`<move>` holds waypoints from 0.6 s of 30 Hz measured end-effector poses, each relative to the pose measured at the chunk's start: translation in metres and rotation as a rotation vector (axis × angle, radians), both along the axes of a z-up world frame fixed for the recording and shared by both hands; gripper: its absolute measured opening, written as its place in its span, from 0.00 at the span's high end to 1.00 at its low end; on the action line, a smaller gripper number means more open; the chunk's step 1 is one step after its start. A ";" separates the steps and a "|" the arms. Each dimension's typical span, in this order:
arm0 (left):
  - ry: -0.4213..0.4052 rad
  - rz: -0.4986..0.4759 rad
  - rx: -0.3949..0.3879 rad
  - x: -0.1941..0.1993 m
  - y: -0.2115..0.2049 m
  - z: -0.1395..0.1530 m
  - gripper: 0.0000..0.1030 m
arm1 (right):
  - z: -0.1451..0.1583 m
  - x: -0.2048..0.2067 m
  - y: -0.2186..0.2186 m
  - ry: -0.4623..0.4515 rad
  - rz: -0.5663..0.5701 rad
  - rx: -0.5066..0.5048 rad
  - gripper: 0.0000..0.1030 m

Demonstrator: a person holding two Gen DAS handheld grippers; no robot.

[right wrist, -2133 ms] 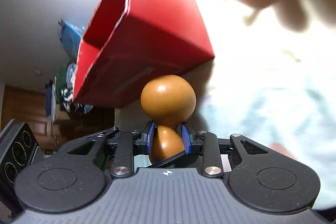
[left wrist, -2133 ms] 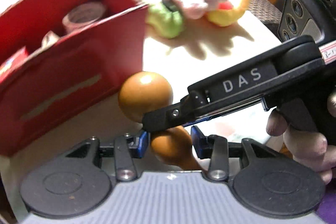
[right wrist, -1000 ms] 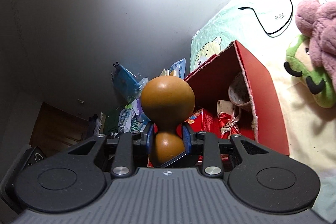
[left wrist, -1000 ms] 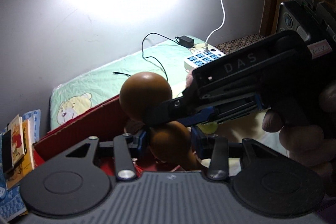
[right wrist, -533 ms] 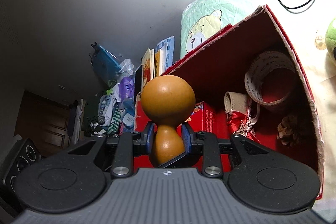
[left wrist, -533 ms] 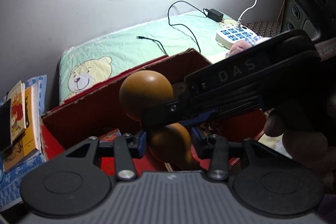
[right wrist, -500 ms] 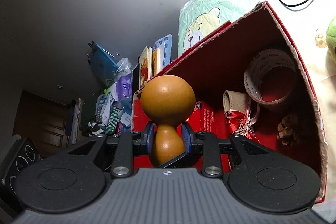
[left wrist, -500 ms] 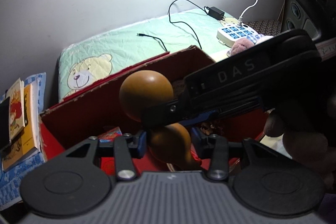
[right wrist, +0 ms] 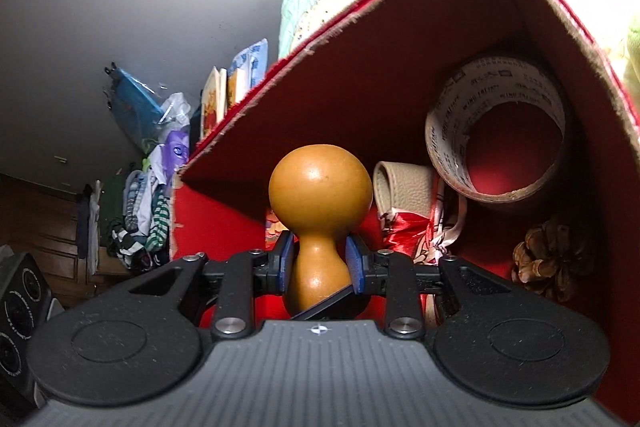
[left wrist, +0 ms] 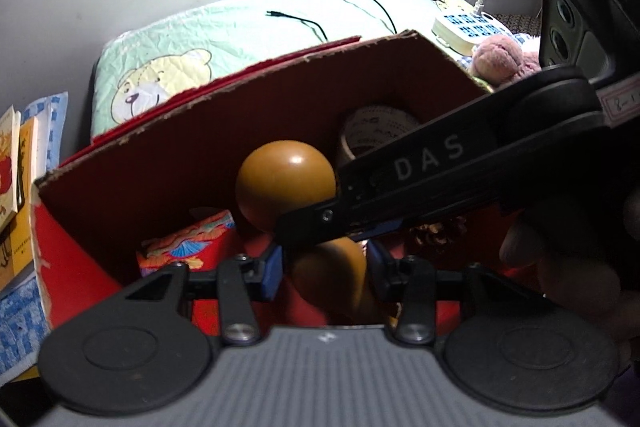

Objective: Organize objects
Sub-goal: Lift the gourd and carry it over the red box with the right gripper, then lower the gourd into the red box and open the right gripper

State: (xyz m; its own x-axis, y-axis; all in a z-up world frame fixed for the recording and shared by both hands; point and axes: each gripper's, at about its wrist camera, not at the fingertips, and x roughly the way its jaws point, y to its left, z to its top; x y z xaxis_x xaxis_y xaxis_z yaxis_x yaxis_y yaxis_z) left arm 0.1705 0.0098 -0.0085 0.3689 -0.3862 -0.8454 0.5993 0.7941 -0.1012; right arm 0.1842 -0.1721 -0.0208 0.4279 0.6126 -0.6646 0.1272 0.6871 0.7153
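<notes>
A tan gourd (right wrist: 318, 227) is pinched at its narrow waist by both the right gripper (right wrist: 320, 267) and the left gripper (left wrist: 324, 269), held over the open red cardboard box (right wrist: 400, 67), and is best lowered into the free floor left of the tape roll (right wrist: 496, 127).

- The gourd (right wrist: 320, 223), clamped by both grippers, was outside beside the red box (right wrist: 400, 39) two seconds ago; now it hangs within the box's open mouth
- The tape roll (right wrist: 496, 131) and pinecone (right wrist: 552, 259) loom nearer in the right wrist view; the plush toys have slid to the frame edge
</notes>
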 end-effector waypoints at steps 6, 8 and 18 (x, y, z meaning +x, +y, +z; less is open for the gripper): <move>0.022 0.016 0.018 0.006 0.001 -0.008 0.55 | -0.009 0.005 0.003 0.041 -0.003 -0.007 0.67; 0.028 0.024 0.023 0.009 0.002 -0.009 0.55 | -0.010 0.006 0.004 0.045 -0.001 -0.018 0.61; 0.031 0.024 0.013 0.013 0.003 -0.010 0.45 | -0.009 0.003 0.007 0.021 0.012 -0.063 0.57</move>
